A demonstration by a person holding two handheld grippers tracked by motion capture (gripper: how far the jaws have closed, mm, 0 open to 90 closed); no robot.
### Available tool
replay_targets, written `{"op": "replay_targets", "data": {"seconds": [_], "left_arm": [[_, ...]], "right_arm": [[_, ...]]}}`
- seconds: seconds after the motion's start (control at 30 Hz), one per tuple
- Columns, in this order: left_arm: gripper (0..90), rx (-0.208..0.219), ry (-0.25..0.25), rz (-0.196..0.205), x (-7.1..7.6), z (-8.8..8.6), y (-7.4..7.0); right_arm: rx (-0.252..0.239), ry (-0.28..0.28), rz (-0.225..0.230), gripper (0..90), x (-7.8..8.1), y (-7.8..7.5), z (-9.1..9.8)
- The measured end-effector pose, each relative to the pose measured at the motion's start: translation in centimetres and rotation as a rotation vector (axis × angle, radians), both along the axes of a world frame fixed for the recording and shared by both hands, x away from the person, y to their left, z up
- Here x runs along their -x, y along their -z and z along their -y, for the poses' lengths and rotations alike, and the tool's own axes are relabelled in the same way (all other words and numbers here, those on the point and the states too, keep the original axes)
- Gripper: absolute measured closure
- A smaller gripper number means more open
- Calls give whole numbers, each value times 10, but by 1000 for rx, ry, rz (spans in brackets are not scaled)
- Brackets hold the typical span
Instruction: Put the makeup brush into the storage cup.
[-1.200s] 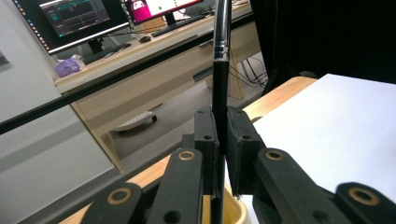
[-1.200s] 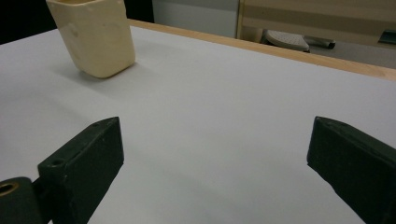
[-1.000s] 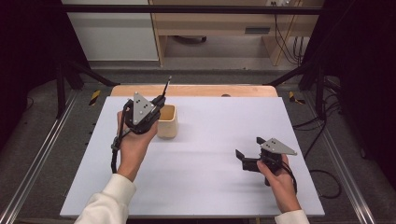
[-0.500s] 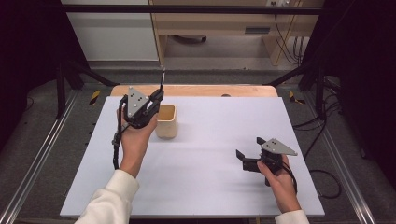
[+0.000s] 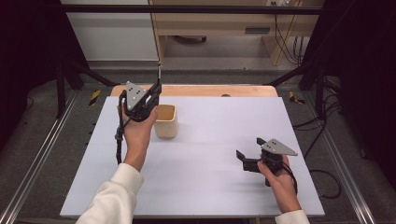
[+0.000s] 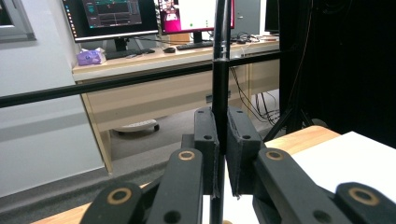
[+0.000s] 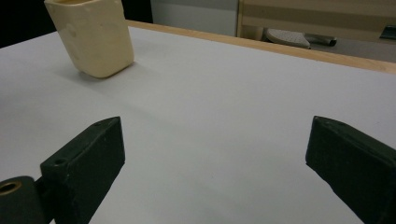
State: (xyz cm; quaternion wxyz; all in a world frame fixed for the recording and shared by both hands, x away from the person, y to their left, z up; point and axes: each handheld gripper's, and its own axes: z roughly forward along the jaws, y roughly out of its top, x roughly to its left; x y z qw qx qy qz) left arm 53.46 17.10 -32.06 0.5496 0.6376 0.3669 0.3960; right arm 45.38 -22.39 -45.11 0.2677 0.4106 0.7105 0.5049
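Near the white table's far left corner, the left gripper pinches a thin black pen-like stick upright just beside the cream square plastic cup, while the right gripper, jaws spread wide, rests near the right edge.

The right gripper holds its two black jaws wide apart, low over the white table, with nothing between them. A cream cup stands on the table well beyond the left-hand jaw, clear of both jaws.
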Motion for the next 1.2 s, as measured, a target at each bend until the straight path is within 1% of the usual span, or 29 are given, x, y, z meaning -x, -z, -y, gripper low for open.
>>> {"op": "replay_targets", "data": {"seconds": [0.17, 0.27, 0.47, 0.6, 0.7, 0.73, 0.77, 0.83, 0.9, 1.2], "left_arm": [[838, 19, -2, 13, -2, 3, -1], [838, 11, -1, 15, -3, 5, 0], [838, 17, -4, 18, -3, 7, 4], [838, 49, -12, 18, -3, 6, 9], [838, 82, -22, 13, -3, 4, 17], [838, 82, -22, 13, -3, 4, 17], [838, 91, -25, 11, -4, 3, 20], [838, 89, -25, 10, -4, 2, 22], [838, 96, -27, 5, -4, 0, 26], [838, 95, -23, 1, -5, -2, 32]], "right_arm": [[0, 1, 2, 49, 0, 0, -1], [-1, 0, 0, 49, 0, 0, -1], [2, -1, -2, 50, 1, 1, -2], [1, 0, 1, 49, 1, 1, -1], [5, -1, 1, 49, 1, 1, -2], [5, -1, 1, 49, 1, 1, -2], [15, -3, 0, 49, 1, 1, -3], [21, -4, 0, 48, 1, 2, -3], [21, -6, 1, 48, 1, 2, -3], [20, -5, 3, 48, 1, 2, -3]]}}
